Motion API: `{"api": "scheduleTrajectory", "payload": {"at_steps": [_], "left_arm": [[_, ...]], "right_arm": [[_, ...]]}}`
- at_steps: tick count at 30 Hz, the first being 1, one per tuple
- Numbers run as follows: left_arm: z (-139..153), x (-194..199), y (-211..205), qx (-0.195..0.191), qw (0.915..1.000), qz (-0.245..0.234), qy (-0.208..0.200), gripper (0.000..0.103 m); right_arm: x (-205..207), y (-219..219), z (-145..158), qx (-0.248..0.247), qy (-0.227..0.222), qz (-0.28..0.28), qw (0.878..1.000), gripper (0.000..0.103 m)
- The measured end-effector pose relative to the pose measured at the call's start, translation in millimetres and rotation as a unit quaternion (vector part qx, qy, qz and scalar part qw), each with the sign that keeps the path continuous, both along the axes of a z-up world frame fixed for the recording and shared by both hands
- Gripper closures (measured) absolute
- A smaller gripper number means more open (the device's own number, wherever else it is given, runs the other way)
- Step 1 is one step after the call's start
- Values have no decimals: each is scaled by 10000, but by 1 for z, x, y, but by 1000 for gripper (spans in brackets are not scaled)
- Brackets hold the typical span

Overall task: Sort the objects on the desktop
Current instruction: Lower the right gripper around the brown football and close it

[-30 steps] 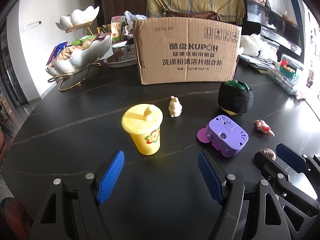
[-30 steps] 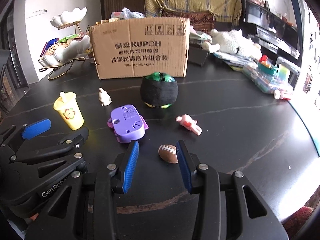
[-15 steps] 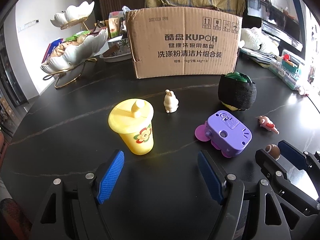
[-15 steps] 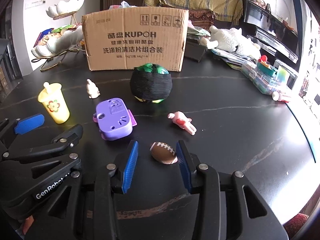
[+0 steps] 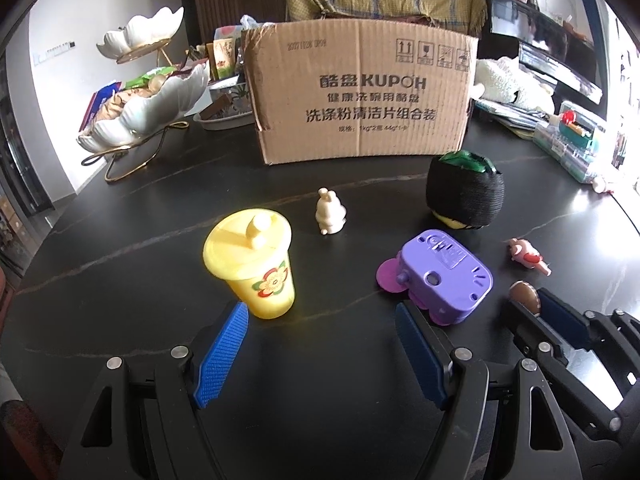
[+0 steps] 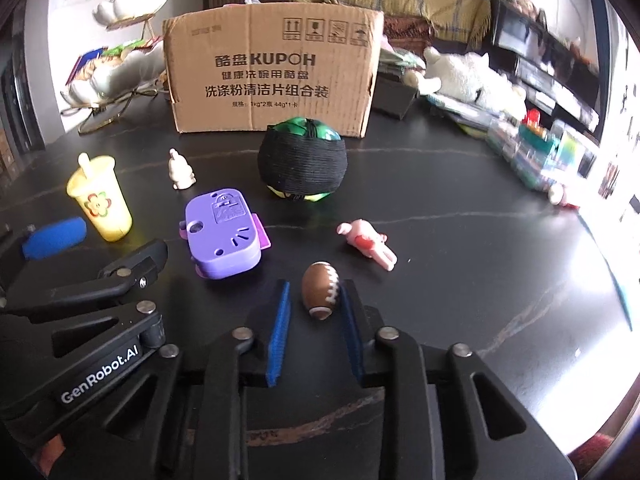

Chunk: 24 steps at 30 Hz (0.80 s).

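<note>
Daylight floods in from the right of the printed brown cardboard box [image 6: 272,70], blowing out that edge and glaring off the glossy black marble-veined desk [image 6: 500,264]. Fisheye bending and dark vignetting ring both views; far clutter is soft.

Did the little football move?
Yes. The football turned in place: it lay roughly parallel to the pink pig, now it points at the cardboard box.
</note>
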<state>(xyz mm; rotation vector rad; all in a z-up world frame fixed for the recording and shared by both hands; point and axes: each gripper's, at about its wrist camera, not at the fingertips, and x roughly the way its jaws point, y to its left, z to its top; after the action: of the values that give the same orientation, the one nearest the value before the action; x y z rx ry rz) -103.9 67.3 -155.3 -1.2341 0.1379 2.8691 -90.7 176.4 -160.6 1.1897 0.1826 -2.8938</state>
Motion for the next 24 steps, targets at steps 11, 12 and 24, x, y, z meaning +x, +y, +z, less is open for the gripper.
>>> {"api": "scheduleTrajectory", "payload": {"at_steps": [11,12,24], "left_arm": [[5,2,-2,158,9999,-47,39,27],[6,1,-4,172,9998,-7,43,27],[8,0,-14,228,9996,144,19,27]], "right_arm": [[4,-14,2,10,38,178,9998,86],[4,-14,3,3,47,156,9999,86],[-3,-3,17,-290,167,-46,9994,86]]}}
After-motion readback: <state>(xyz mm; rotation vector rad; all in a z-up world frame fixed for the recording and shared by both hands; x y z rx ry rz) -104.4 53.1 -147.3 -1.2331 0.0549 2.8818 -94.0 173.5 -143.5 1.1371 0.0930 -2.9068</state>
